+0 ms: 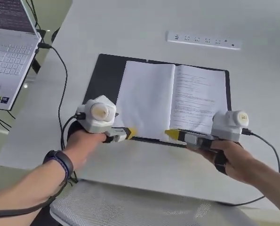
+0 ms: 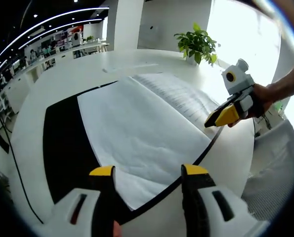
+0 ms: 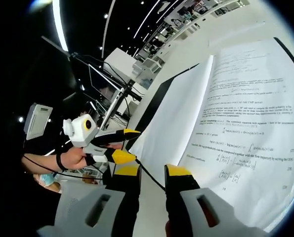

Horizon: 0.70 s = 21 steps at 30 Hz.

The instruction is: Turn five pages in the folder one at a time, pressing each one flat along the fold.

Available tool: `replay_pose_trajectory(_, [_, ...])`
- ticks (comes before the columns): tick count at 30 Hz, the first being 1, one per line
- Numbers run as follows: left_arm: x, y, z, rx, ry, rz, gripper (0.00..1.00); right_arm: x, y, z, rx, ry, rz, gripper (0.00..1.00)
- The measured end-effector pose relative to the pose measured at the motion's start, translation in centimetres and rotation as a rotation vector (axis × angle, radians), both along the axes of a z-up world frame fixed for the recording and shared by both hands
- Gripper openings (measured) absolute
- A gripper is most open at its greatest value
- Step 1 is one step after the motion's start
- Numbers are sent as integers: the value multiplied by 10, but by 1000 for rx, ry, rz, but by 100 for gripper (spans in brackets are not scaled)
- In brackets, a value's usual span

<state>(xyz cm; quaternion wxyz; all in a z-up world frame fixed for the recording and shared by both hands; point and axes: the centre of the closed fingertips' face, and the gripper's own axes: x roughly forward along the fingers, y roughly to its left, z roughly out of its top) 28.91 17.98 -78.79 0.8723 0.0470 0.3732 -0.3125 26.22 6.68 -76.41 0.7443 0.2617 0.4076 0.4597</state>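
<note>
The left gripper [image 2: 147,170] and right gripper [image 3: 153,170] have fingers [image 2: 103,171] released, the right seemingly less so. The folder's [image 1: 107,70] printed page [image 1: 196,99] looks light and floppy; pinch its near corner.

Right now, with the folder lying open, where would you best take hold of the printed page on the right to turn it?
Pinch the white printed paper page at its lower outer corner, coming from the near right side with the right claw. It lies flat, bound at the fold of the black folder, so probably only its outer edges lift freely.
</note>
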Motion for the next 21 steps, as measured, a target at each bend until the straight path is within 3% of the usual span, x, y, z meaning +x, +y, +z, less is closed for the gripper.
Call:
replay_pose_trajectory(9, [3, 0, 18, -4, -31, -12, 55, 8, -21, 11, -40, -58, -36, 21])
replay_pose_trajectory(21, [-4, 7, 36, 9, -60, -31, 58, 3, -62, 18, -203, -175, 6, 30])
